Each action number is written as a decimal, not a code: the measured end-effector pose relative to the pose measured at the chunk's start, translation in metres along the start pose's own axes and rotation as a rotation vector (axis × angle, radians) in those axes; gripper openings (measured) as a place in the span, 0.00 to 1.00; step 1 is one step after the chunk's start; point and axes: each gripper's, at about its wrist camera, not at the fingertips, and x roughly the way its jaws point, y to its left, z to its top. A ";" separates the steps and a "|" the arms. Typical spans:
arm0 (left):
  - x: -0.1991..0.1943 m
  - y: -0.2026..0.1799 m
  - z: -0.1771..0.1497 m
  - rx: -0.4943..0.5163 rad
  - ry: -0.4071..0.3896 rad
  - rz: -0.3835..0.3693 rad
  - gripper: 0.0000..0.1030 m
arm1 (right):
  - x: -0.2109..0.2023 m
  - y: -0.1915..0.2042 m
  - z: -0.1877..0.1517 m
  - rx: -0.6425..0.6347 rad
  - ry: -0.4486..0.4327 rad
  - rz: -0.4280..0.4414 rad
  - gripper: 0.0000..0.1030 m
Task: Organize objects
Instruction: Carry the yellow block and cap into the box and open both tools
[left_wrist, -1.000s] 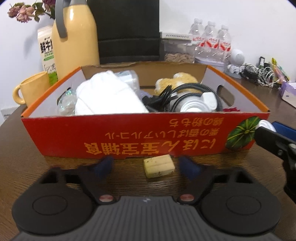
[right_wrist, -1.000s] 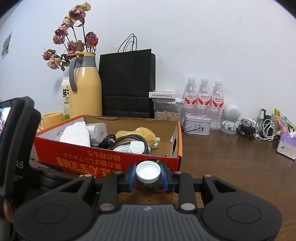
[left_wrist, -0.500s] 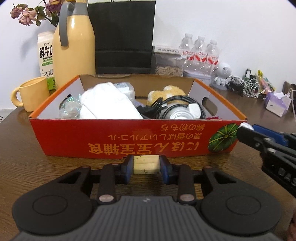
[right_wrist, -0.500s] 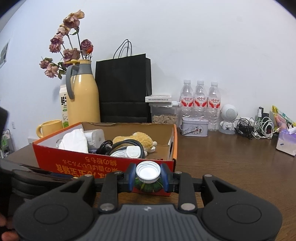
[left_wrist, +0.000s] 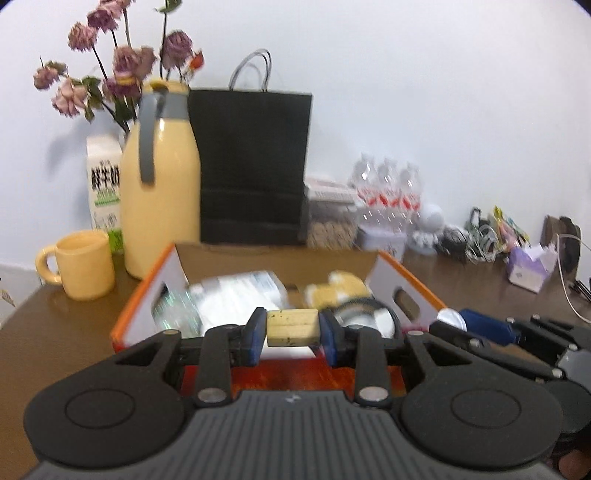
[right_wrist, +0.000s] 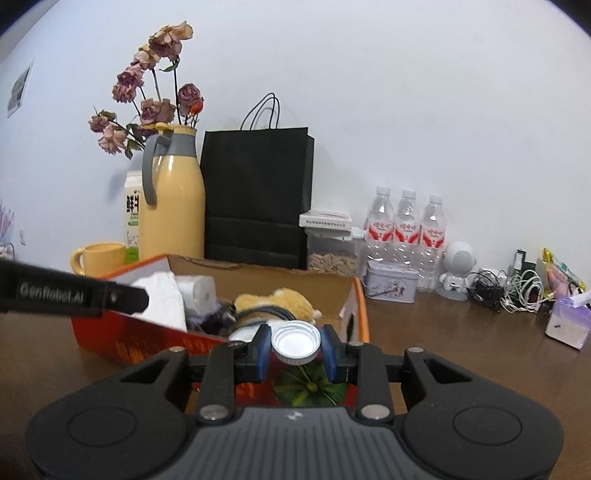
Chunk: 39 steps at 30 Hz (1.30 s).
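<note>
Left wrist: hand-held gripper (left_wrist: 292, 328) pinches eraser (left_wrist: 292, 328)

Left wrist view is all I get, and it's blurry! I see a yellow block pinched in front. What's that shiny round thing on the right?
Observer: A white bottle cap, pinched in the right gripper.
Operator: Is it over the box?
Observer: It hangs just before the orange box's near corner.
Operator: What's the fuzzy yellow lump inside?
Observer: A plush toy, beside a black cable.
</note>
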 end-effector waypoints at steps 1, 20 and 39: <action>0.002 0.003 0.004 0.000 -0.008 0.005 0.30 | 0.004 0.003 0.004 -0.004 -0.004 0.000 0.27; 0.083 0.021 0.041 -0.035 -0.016 -0.022 0.30 | 0.097 0.015 0.034 0.093 0.010 -0.041 0.27; 0.077 0.032 0.038 -0.035 -0.063 0.015 1.00 | 0.092 0.006 0.024 0.106 0.027 -0.068 1.00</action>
